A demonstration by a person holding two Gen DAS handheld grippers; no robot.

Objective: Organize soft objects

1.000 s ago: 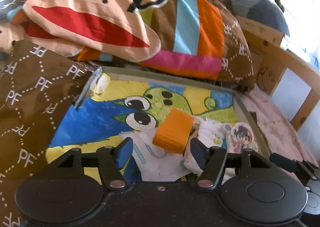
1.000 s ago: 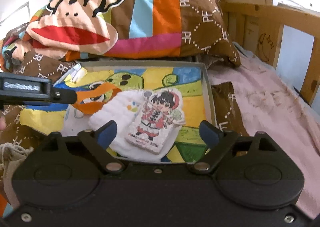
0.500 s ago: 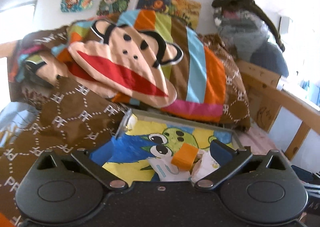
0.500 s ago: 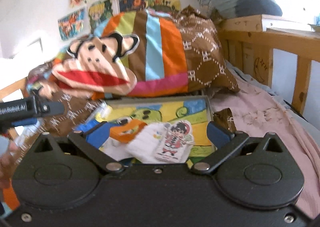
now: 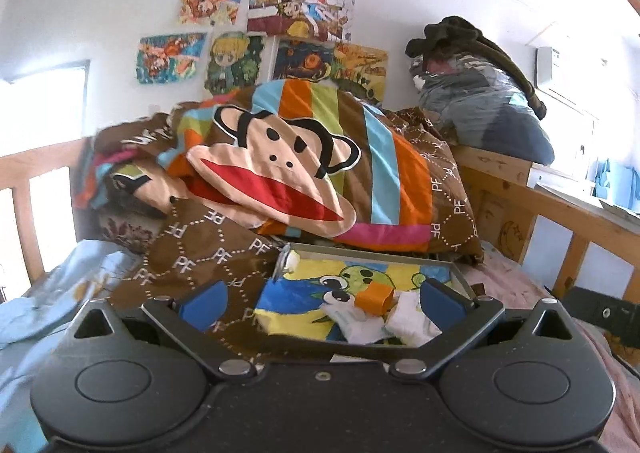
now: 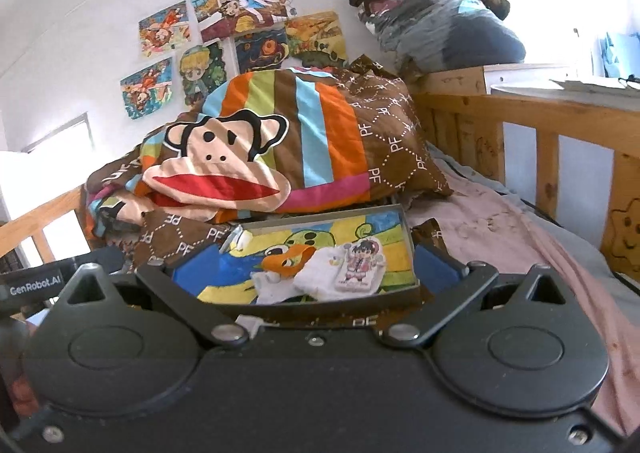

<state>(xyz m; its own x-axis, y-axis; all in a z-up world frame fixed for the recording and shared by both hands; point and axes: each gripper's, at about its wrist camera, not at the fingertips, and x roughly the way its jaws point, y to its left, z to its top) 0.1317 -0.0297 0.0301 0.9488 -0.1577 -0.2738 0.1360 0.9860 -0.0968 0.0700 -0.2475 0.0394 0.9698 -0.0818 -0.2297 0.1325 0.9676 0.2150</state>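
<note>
Soft items: a small heap lay in the shallow tray (image 6: 404, 225) on the bed — an orange sock (image 6: 288, 259), white socks (image 6: 320, 277) and a flat cartoon-figure plush (image 6: 360, 265) resting on the white ones.
Tray: its floor carried a bright cartoon picture; the heap sat toward the right and near side, the left part bare.
Left hand-held gripper (image 5: 320, 299): jaws spread wide, nothing between them, raised above the near edge of the tray.
Right hand-held gripper (image 6: 312, 269): also spread wide and empty, well back from the heap.
Step in hand: judged a pause between placements — the tray contents looked loosely piled.
Doing it well: come down straight over one piece, pinch only that fabric, and avoid dragging the plush off the socks.
Beyond the tray: a monkey-face duvet (image 5: 280, 173) bunched just behind it, pink sheet (image 6: 500, 237) to the right, wooden bed rail (image 6: 560, 121) farther out.
</note>
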